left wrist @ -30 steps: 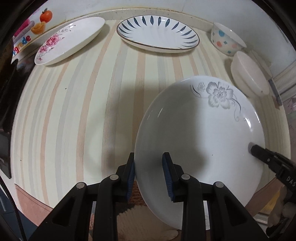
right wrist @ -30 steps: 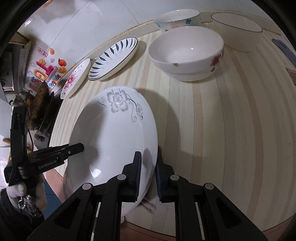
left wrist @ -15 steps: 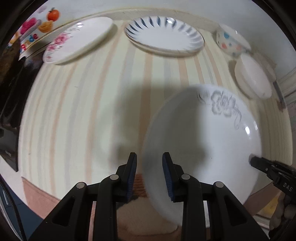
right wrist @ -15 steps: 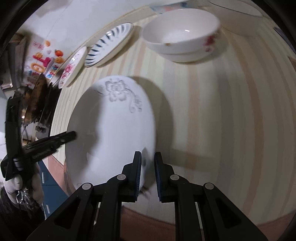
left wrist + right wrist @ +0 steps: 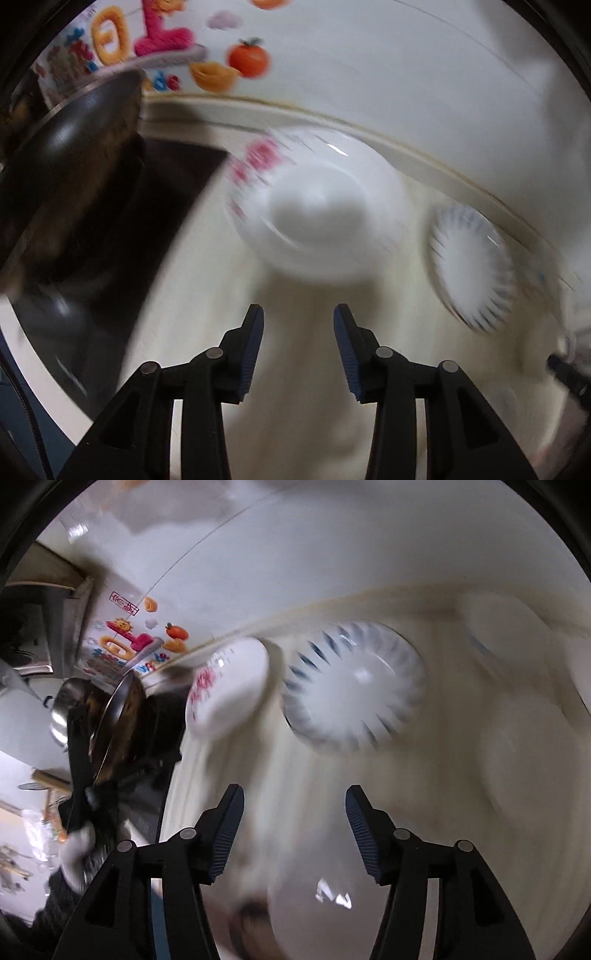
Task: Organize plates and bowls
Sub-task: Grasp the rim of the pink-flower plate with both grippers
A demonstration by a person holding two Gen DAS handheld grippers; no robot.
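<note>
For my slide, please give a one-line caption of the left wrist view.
Blurred view: open left gripper faces the pink-flowered plate, with the blue-rayed plate to its right.

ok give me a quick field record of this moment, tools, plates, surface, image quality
left tool: open, holding nothing
right tool: open, holding nothing
pink-flower plate: on the counter, ahead of the left tool
blue-rimmed plate: on the counter, to the right of the pink-flower plate
counter: pale, striped
wok: dark, at the left edge
image quality: heavy motion blur in both views
</note>
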